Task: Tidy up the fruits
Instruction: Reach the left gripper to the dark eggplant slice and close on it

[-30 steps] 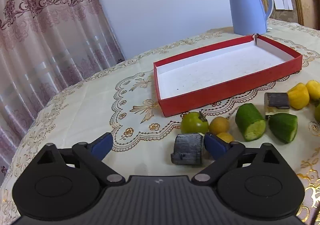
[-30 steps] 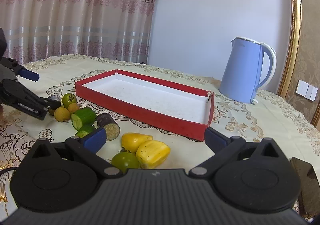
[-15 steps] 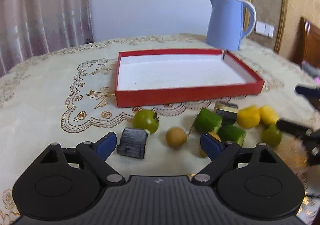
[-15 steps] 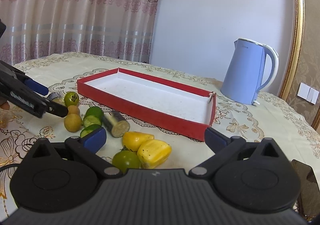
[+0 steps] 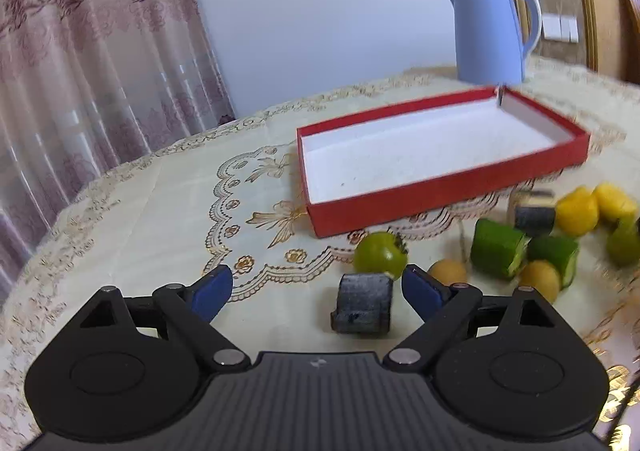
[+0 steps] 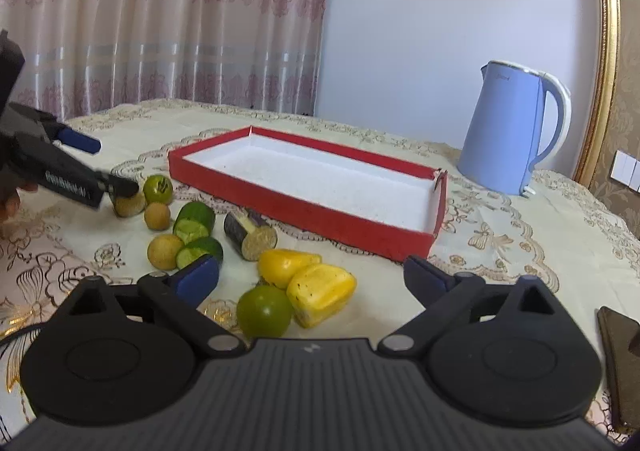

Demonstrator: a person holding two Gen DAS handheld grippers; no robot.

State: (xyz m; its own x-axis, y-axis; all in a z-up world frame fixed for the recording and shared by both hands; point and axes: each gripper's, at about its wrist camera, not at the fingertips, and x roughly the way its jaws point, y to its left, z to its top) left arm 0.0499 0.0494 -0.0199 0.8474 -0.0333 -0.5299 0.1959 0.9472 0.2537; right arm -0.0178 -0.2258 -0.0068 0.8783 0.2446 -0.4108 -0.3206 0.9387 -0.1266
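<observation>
My left gripper [image 5: 316, 289] is open and low over the tablecloth. A dark eggplant piece [image 5: 364, 309] lies between its jaws, close to the right finger, with no pad pressing on it. Just beyond are a green tomato [image 5: 380, 255], a small yellow-brown fruit [image 5: 448, 271] and two cucumber pieces [image 5: 498, 253]. The empty red box [image 5: 440, 155] lies further back. My right gripper [image 6: 312, 275] is open above two yellow pepper pieces [image 6: 322, 293] and another green tomato [image 6: 264, 311]. The right wrist view shows the left gripper [image 6: 106, 167] at the far left, over the eggplant piece [image 6: 128, 205].
A blue kettle [image 6: 508, 131] stands behind the red box [image 6: 308, 187]. A second eggplant piece [image 6: 250, 237] lies near the box's front wall. A flat dark object [image 6: 618, 351] sits at the right edge. Curtains hang beyond the round table.
The left wrist view swung right and then back. The eggplant piece was by the left finger half a second ago and is now by the right finger. The right gripper has hardly moved.
</observation>
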